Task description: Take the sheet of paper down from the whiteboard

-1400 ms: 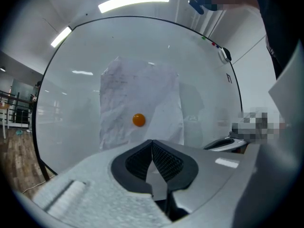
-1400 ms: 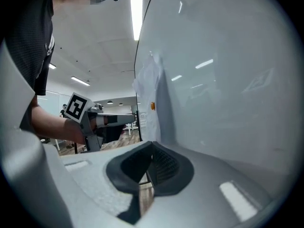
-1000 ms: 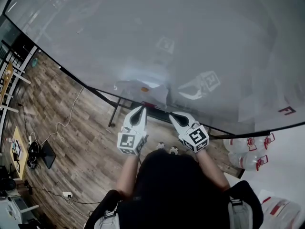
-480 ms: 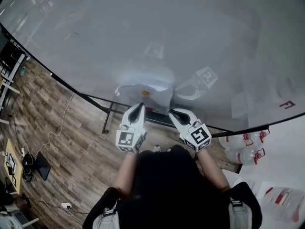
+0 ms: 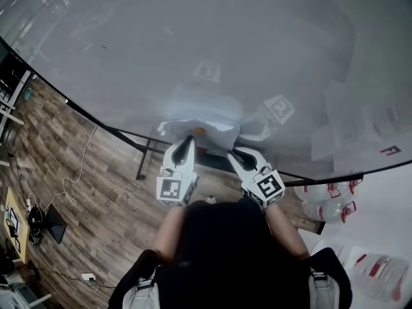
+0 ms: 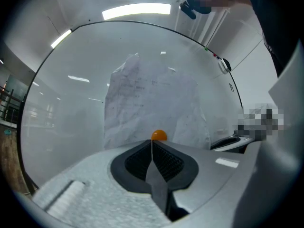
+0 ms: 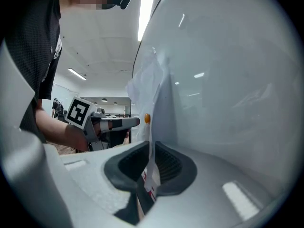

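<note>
Over the last second you have raised both grippers, and the sheet of paper (image 5: 201,116) now buckles off the glossy whiteboard (image 5: 129,56). The round orange magnet (image 5: 200,131) still pins it, so it is not free. Left gripper (image 5: 187,139) and right gripper (image 5: 233,153): fingers pinch the thin, creased sheet's lower edge.

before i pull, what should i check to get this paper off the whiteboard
1. Right gripper shut on the paper: ok.
2. Left gripper shut on the paper's lower edge: ok.
3. Orange magnet off the paper: not ok, it sits on the sheet just ahead of the left gripper.
4. Lower part of the paper lifted away from the whiteboard: ok, it bulges out.
5. Top of the paper free of other magnets: cannot tell.
</note>
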`<action>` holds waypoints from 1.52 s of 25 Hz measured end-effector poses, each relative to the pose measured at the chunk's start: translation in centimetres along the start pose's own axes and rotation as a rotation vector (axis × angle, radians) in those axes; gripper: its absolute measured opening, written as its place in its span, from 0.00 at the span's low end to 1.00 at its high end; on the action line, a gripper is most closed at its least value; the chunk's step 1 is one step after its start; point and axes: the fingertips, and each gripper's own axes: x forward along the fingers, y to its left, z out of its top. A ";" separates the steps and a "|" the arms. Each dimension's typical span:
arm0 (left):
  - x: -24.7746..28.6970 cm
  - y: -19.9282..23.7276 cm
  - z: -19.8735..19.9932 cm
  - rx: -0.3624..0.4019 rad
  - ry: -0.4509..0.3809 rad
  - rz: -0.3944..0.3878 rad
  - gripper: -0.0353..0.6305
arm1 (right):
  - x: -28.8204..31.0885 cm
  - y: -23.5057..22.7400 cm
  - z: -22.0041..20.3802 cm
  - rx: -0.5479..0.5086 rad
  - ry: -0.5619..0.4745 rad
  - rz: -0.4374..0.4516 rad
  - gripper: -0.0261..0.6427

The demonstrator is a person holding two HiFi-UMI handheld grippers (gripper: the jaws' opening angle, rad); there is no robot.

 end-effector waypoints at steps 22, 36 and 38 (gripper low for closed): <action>2.0 -1.4 0.7 0.018 0.005 -0.012 0.31 | 1.4 -0.3 -0.5 0.006 0.018 0.000 0.05; 2.4 -1.4 0.3 -0.001 0.026 0.032 0.26 | 1.5 0.0 -0.8 0.008 0.025 0.008 0.05; 2.3 -1.2 0.1 0.005 0.034 0.038 0.26 | 1.5 0.1 -0.7 0.008 0.025 0.009 0.05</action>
